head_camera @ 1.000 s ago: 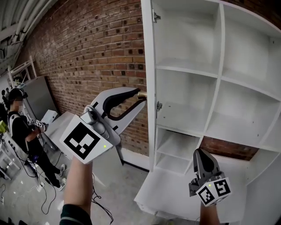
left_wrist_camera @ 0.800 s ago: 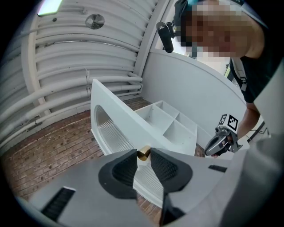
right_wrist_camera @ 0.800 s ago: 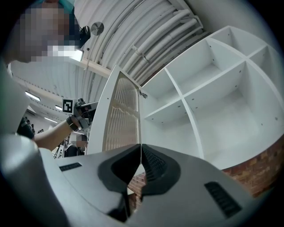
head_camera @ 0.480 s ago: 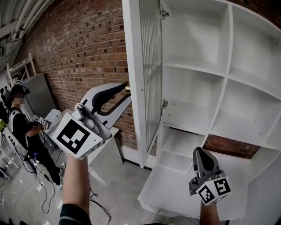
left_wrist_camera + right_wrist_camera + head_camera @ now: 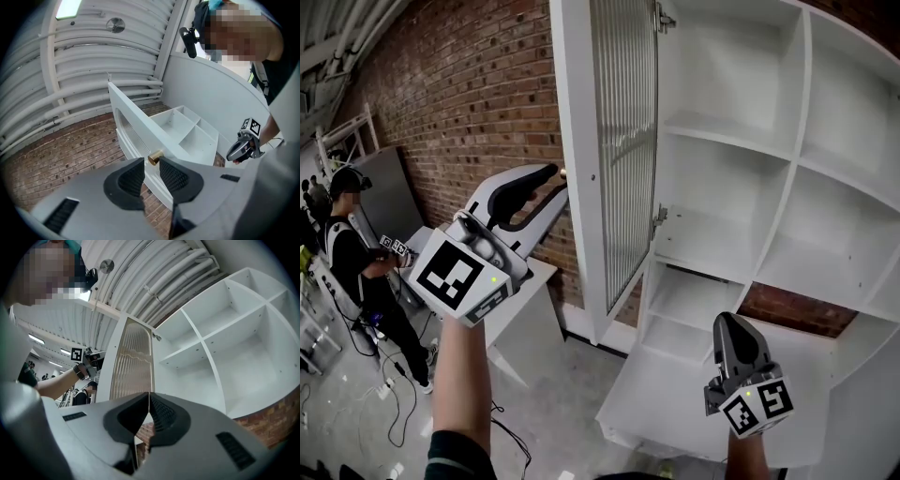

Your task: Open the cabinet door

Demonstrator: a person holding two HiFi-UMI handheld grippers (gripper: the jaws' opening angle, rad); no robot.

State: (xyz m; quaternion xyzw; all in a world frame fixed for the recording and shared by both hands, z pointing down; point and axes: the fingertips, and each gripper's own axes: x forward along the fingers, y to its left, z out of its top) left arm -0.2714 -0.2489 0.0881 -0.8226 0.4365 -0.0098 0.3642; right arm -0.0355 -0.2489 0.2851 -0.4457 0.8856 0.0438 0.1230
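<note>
Door [image 5: 623, 141] open wide, free edge well apart from cabinet [image 5: 722, 75] frame.

Reaches the bare left forearm [image 5: 464, 384] up and forward, left of the cabinet door [image 5: 623, 141], with the left gripper [image 5: 557, 182] tilted upward at the door's outer edge. Has just been opening its jaws; holds them apart around the door's brass knob [image 5: 155, 158], pads not pressing it. Holds the right gripper [image 5: 729, 321] low, right of the door, tip upward, jaws closed together on nothing.
</note>
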